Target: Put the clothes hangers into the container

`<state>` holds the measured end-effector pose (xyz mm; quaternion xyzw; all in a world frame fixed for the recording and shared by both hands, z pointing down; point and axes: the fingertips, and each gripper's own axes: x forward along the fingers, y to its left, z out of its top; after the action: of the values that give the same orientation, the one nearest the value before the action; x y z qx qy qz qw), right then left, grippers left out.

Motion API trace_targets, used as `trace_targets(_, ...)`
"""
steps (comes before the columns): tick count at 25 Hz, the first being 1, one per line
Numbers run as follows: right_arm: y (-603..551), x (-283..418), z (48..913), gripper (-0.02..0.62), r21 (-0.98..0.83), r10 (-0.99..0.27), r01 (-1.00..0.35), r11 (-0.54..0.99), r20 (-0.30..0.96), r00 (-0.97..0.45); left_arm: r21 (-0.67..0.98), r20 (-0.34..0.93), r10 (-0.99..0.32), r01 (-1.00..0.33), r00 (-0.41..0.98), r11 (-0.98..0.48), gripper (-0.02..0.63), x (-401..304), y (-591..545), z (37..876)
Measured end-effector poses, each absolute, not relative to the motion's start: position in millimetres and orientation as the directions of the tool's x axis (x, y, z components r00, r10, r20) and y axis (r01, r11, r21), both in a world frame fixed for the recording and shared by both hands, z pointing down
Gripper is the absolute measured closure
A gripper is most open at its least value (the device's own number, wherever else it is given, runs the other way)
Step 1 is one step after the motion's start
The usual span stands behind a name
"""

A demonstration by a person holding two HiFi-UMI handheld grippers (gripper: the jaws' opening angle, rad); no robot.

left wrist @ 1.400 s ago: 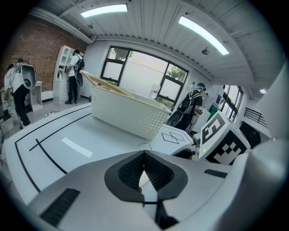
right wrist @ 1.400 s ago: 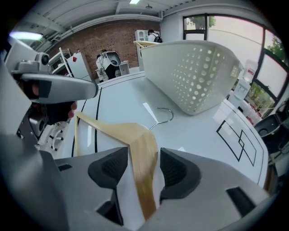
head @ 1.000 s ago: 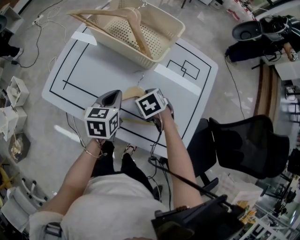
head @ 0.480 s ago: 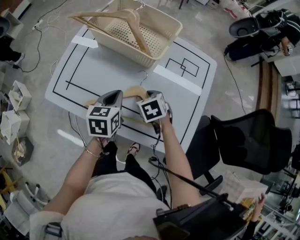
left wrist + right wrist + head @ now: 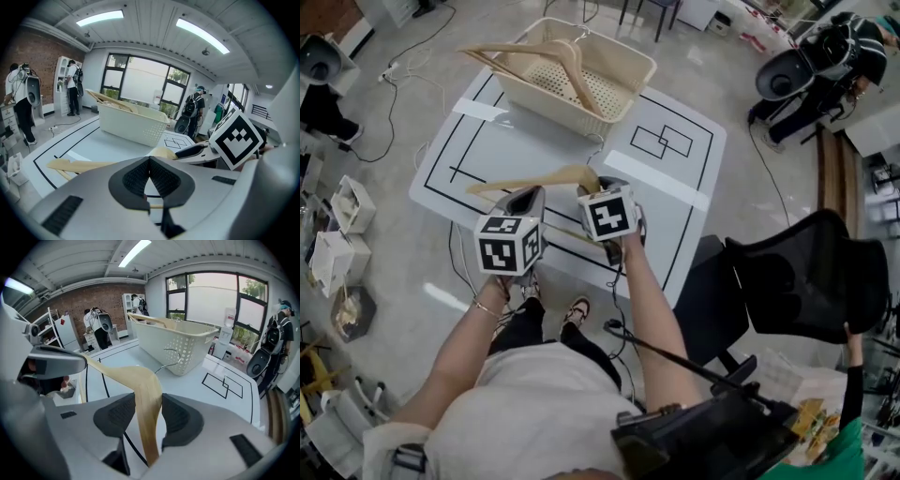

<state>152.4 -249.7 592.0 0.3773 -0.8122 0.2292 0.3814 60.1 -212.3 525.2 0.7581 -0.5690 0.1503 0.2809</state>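
Observation:
A wooden hanger (image 5: 539,178) hangs above the near part of the white table (image 5: 534,141), held by both grippers. My right gripper (image 5: 602,185) is shut on its broad right arm (image 5: 145,394); the wire hook (image 5: 171,357) points toward the basket. My left gripper (image 5: 525,199) is shut, pads meeting, with the hanger's thin lower bar (image 5: 154,205) pinched low between them. The left arm of the hanger (image 5: 75,165) sticks out to the left. A cream perforated basket (image 5: 623,80) stands at the table's far edge, another wooden hanger (image 5: 567,56) lying across it.
Black tape lines and white tape strips (image 5: 656,167) mark the tabletop. A black office chair (image 5: 806,281) stands to the right of the table. Cables (image 5: 403,84) run over the floor at the left. People stand in the background of both gripper views.
Both grippers have risen with the hanger, lifting it off the tabletop. Its left arm now shows clear of the left gripper.

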Motion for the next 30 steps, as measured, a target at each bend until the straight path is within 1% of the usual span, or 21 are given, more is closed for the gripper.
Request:
trace_targets(4,-243.7,150.7,567.0,0.41,-0.065,-0.478,-0.797,0.6,0.77,-0.423,0.242,0.531,-0.796,-0.952,0.29,-0.186,0.606,54.0,-202.1,505.5)
trace_targets(14,-245.6,132.1,505.8,0.41,-0.027,-0.565,-0.802,0.596,0.696,-0.443,0.222,0.441,-0.851,-0.953,0.285,-0.205,0.606,42.1,-203.0,452.4)
trace_targets(26,-285.2,82.3,455.8,0.41,-0.015,-0.636,-0.826,0.564,0.629,-0.446,0.216,0.348,-0.873,-0.936,0.341,-0.28,0.606,0.6,-250.5,407.5)
trace_targets(30,-307.2,65.7,439.4,0.41,0.009,-0.679,-0.849,0.529,0.604,-0.416,0.208,0.322,-0.873,-0.927,0.366,-0.312,0.606,-21.3,-267.2,394.4)
